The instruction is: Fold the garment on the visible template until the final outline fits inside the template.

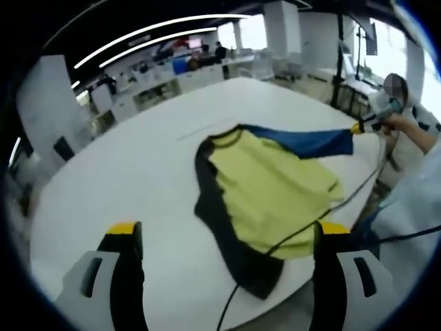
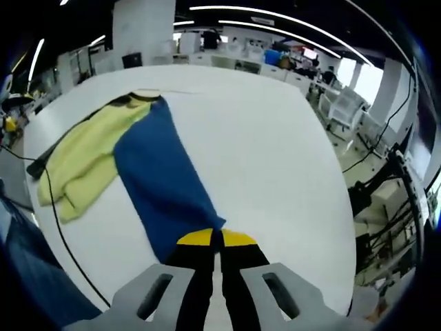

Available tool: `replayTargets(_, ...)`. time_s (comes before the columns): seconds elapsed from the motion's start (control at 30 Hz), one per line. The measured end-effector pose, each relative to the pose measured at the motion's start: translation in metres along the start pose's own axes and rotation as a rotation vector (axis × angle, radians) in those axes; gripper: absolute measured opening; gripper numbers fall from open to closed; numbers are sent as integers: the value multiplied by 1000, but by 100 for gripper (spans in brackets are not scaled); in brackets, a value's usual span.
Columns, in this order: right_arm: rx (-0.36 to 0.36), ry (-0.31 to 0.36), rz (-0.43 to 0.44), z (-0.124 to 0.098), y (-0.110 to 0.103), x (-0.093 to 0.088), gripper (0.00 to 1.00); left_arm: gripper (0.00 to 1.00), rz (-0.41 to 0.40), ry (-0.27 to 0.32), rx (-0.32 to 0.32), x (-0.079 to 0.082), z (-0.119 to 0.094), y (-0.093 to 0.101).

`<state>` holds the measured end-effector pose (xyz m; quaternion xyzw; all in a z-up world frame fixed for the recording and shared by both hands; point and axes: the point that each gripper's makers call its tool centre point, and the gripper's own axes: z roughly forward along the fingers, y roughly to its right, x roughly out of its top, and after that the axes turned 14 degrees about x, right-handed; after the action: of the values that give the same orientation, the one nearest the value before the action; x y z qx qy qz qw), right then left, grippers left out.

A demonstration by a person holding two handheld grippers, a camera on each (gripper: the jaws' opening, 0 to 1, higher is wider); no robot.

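A yellow garment (image 1: 275, 186) with dark trim lies spread on the white table (image 1: 138, 172). Its blue sleeve (image 1: 303, 140) is pulled out straight toward the table's edge. In the left gripper view, my right gripper (image 1: 364, 125) grips the sleeve's end. In the right gripper view, that gripper (image 2: 218, 239) is shut on the cuff of the blue sleeve (image 2: 162, 169), with the yellow body (image 2: 89, 155) beyond it to the left. My left gripper (image 1: 229, 231) hangs open above the garment's dark near edge, with nothing between its jaws. A thin line (image 1: 196, 129) marks the table beside the collar.
A black cable (image 1: 344, 200) trails over the garment's lower part and off the table's near edge. A person's light sleeve (image 1: 413, 200) is at the right. Desks and chairs (image 2: 341, 103) stand beyond the table, and bare tabletop (image 2: 262, 152) stretches right of the sleeve.
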<state>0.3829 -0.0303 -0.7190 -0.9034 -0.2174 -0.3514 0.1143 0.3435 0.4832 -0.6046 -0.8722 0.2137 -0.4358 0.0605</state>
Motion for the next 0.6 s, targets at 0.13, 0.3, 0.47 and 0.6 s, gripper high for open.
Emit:
replayTargets(0.13, -8, 1, 9, 1, 7, 1, 3, 99, -11, -6, 13, -1, 0, -1)
replayTargets(0.3, -14, -3, 13, 2, 13, 2, 3, 99, -18, -12, 26, -3, 0, -1)
replayTargets(0.47, -19, 0, 21, 7, 30, 2, 3, 99, -22, -19, 41, -4, -2, -3)
replayTargets(0.6, -21, -8, 18, 12, 40, 3, 3, 99, -30, -23, 54, -4, -3, -3)
